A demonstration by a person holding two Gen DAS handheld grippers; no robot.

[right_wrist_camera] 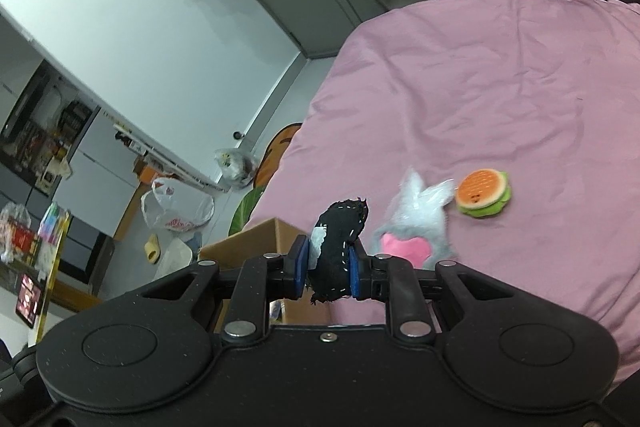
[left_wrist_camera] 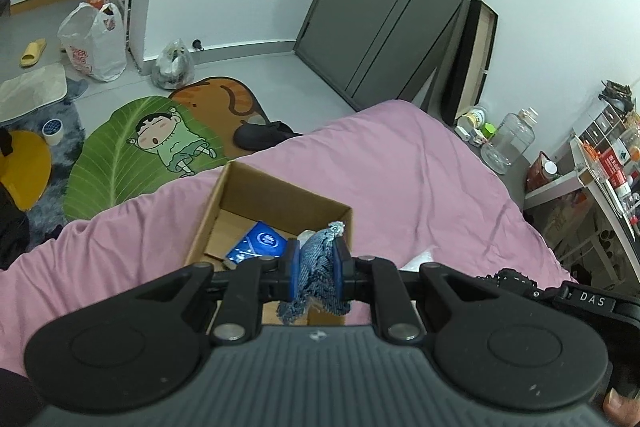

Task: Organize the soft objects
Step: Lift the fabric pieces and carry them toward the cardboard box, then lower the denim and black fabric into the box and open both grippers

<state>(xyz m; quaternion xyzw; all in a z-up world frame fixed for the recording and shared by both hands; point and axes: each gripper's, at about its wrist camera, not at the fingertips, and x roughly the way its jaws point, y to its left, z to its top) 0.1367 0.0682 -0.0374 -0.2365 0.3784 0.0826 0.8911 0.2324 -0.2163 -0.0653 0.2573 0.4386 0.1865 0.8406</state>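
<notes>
The pink bedspread (left_wrist_camera: 400, 167) fills the scene under you, rumpled and running to the bed's far corner. On it sits the open cardboard box (left_wrist_camera: 240, 195), right ahead of your left gripper (left_wrist_camera: 316, 259), and inside the box lies a blue packet (left_wrist_camera: 260, 241) on the cardboard floor. Your left gripper is pinched tight on a blue denim scrap (left_wrist_camera: 318, 263), frayed ends poking out above and below the blue pads (left_wrist_camera: 290, 267), held over the near right corner of the box. Over on the right wrist view, your right gripper (right_wrist_camera: 330, 265) is clamped on a black fabric piece (right_wrist_camera: 340, 239) with white stitching, raised clear of the bedspread with the box's edge just to its left. Beyond it, lying on the bedspread, there's a grey fluffy plush (right_wrist_camera: 412, 223) with a pink patch, and just beside that, to the right, a small burger toy (right_wrist_camera: 484, 193).
</notes>
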